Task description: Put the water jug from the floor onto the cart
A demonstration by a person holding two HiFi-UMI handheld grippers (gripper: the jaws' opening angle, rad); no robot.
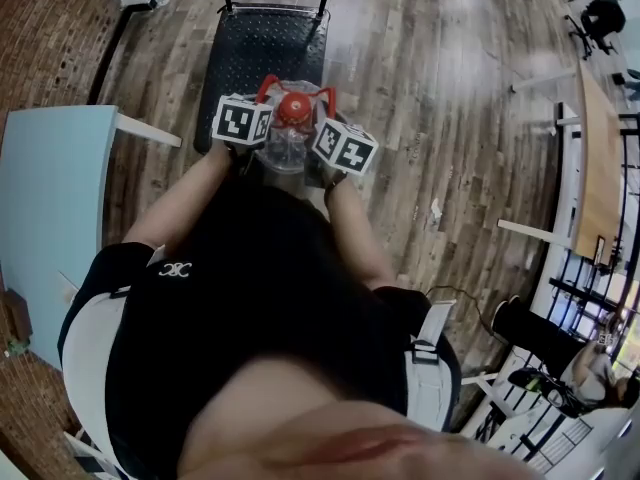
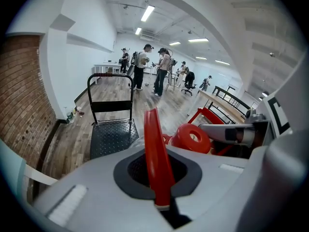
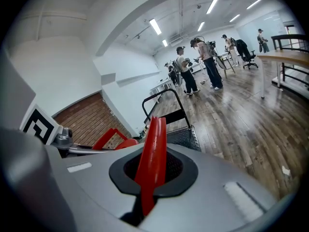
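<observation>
A clear water jug (image 1: 285, 148) with a red cap (image 1: 293, 108) hangs between my two grippers, over the near end of the cart's black platform (image 1: 255, 53). My left gripper (image 1: 252, 140) is shut on the jug's red handle strap (image 2: 155, 158) on the left side. On the right side my right gripper (image 1: 326, 158) is shut on the other red strap (image 3: 152, 161). In the left gripper view the red cap (image 2: 191, 138) sits just beyond the jaws, and the cart (image 2: 112, 134) with its upright push bar stands ahead. The cart (image 3: 186, 135) also appears in the right gripper view.
A pale blue table (image 1: 40, 198) stands at my left by a brick wall (image 1: 55, 18). A wooden table (image 1: 598, 158) and black racks line the right. Several people (image 2: 145, 66) stand far down the room on the wood floor.
</observation>
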